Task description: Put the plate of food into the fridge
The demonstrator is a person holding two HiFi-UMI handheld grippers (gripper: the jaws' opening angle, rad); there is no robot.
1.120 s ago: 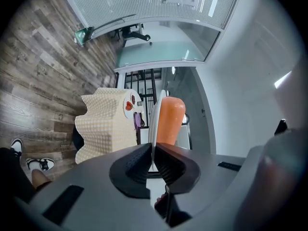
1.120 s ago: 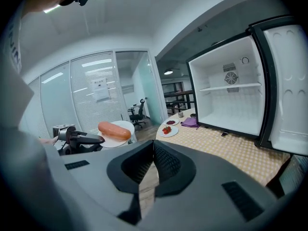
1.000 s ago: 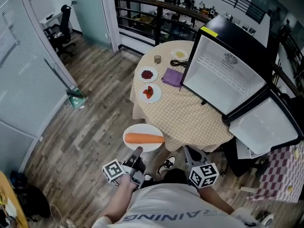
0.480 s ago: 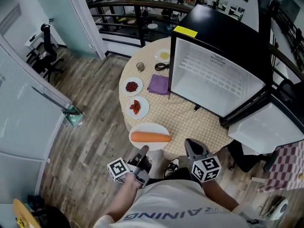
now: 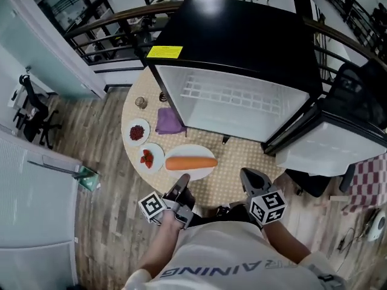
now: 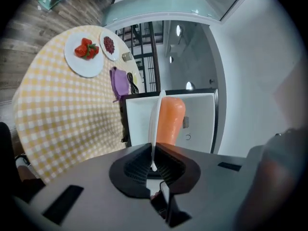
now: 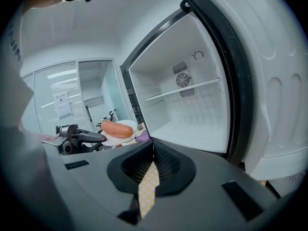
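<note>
A white plate [image 5: 204, 171] carrying a long orange piece of food [image 5: 190, 162] hangs over the near edge of the round checkered table [image 5: 236, 168]. My left gripper [image 5: 183, 179] is shut on the plate's near rim. In the left gripper view the plate [image 6: 156, 117] stands edge-on between the jaws, with the food [image 6: 171, 121] on its right side. The small black fridge [image 5: 233, 104] stands open on the table just beyond; its white inside [image 7: 187, 109] shows bare shelves. My right gripper [image 5: 246, 175] hovers to the plate's right, shut and holding nothing [image 7: 153, 146].
On the table's left lie a plate of strawberries [image 5: 149, 157], a plate of dark red berries [image 5: 137, 132], a purple cloth [image 5: 168, 121] and a small glass [image 5: 141, 103]. The fridge door [image 5: 326, 147] swings out to the right. A railing [image 5: 109, 26] runs behind the table.
Both grippers and the plate have travelled forward from the floor side to over the table's near edge, closer to the open fridge. The left gripper's grip on the plate is unchanged.
</note>
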